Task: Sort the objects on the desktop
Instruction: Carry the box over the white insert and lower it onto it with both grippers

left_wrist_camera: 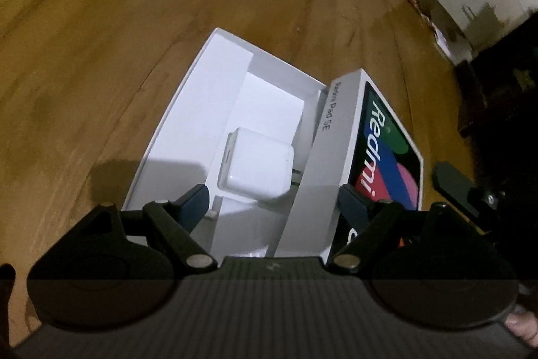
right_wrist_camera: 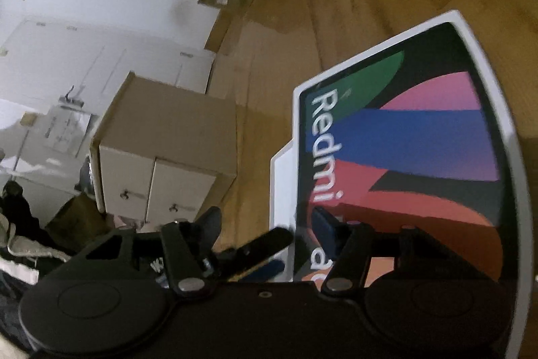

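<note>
charger brick (left_wrist_camera: 255, 167), white, lay inside open white box tray (left_wrist_camera: 188, 123) on wooden desk (left_wrist_camera: 101, 39). redmi pad se lid (left_wrist_camera: 386, 150) leaned tilted over tray's right edge. left gripper (left_wrist_camera: 274, 202) hovered spread wide, blue pads (left_wrist_camera: 193, 202) either side of brick and lid rim, gripping nothing. right gripper (right_wrist_camera: 269, 221) sat at lid's near edge; hold on lid impossible to tell.

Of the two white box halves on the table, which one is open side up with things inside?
The box tray, holding the white charger. The Redmi lid shows its printed top.
</note>
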Available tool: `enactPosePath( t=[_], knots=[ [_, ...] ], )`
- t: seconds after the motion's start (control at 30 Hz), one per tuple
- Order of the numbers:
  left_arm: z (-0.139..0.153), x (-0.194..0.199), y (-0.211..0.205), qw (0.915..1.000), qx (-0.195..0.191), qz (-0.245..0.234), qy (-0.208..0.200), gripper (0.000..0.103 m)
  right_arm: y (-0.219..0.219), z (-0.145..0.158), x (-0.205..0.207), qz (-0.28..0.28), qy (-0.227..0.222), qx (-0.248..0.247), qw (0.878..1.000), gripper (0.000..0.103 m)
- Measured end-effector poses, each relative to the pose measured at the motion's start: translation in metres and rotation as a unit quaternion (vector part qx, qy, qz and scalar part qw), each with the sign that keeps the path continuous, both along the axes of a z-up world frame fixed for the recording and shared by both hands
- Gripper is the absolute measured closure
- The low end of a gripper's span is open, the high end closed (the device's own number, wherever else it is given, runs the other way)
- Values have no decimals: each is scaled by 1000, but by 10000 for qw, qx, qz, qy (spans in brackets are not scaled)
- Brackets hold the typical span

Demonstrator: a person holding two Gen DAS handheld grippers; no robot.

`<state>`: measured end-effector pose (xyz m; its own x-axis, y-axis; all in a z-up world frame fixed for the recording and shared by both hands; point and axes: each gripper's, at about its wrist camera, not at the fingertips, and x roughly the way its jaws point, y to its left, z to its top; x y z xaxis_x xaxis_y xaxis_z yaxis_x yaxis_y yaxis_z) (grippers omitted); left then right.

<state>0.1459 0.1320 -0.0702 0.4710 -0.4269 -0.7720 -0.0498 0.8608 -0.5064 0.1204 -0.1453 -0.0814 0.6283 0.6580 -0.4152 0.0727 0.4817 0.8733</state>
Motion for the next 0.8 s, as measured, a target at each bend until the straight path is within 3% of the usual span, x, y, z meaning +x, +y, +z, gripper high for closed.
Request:
enactPosePath(
  t=[0.1, 0.23, 0.33, 0.4, 0.5, 0.67, 0.8],
  knots=[
    [5, -2, -6, 9999, 77, -53, -39, 18, -10, 11, -5, -141, -29, -318, 9994, 35],
    [9, 0, -18, 9994, 322, -73, -63, 1, -33, 31, -16, -492, 82, -1216, 9913, 28],
    [7, 6, -34, 9978, 650, -9, 135, 0, -66, 30, -31, -847, 177, -1193, 9891, 26],
    [2, 8, -41, 9965, 752, 43, 374, 0, -81, 26, -37, -1003, 364, -1430, 9840, 22],
    [0, 5, -49, 9965, 753, -56, 354, 0, -93, 13, -40, -1059, 724, -1779, 9757, 22],
    [1, 0, -59, 9936, 1079, -280, 188, 0, -100, -11, -42, -1018, 918, -1416, 9804, 22],
    [-1, -1, -57, 9939, 1019, -373, 178, 0, -93, -19, -39, -941, 960, -1348, 9817, 22]
  ],
)
